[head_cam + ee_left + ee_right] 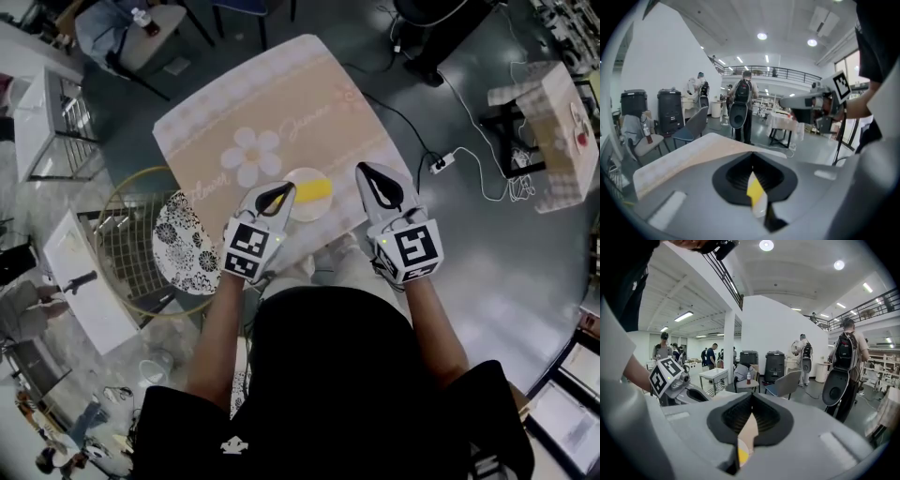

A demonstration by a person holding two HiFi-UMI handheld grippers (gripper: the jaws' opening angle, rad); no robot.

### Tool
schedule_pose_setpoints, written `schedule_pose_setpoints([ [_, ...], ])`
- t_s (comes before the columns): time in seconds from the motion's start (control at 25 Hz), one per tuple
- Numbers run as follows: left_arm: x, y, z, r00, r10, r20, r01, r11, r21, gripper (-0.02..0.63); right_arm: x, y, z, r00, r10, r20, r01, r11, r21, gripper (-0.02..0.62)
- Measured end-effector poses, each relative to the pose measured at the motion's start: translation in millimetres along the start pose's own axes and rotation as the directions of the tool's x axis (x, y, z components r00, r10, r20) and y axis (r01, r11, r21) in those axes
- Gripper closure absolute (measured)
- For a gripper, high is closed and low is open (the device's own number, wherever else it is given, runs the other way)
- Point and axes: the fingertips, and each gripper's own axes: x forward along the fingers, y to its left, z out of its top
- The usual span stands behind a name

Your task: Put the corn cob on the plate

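While corn cob (316, 191) lies on plate (305, 210), left tool (289, 188) and right tool (364, 171) are closed, empty.

With the plate (305, 215) as my dial's centre, the bench (281, 94) is bare cloth from 10 through 2 o'clock, which leaves wide room to sweep. My left tool (284, 190) crowds the plate's 9 o'clock rim, and my right tool (367, 172) stands off at 3. Off the bench at 8 o'clock, a wire rack (127, 253) and a patterned stool (185, 242) stand close alongside. A power strip (440, 165) lies on the floor at 3.
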Motion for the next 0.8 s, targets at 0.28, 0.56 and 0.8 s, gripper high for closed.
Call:
schedule_pose_setpoints([
  [0.28, -42, 12, 42, 0.980, 0.102, 0.170, -0.097, 0.995, -0.038, 0.597, 3, 9, 14, 1.000, 0.007, 0.010, -0.006, 1.000, -0.025, 0.592],
  [0.56, -72, 17, 84, 0.940, 0.189, 0.283, -0.183, 0.982, -0.049, 0.598, 3, 12, 24, 0.999, 0.037, 0.026, -0.036, 0.998, -0.042, 0.592],
  [0.8, -73, 1, 99, 0.916, 0.256, 0.309, -0.236, 0.966, -0.100, 0.598, 3, 7, 29, 0.993, 0.102, 0.054, -0.100, 0.994, -0.048, 0.592],
])
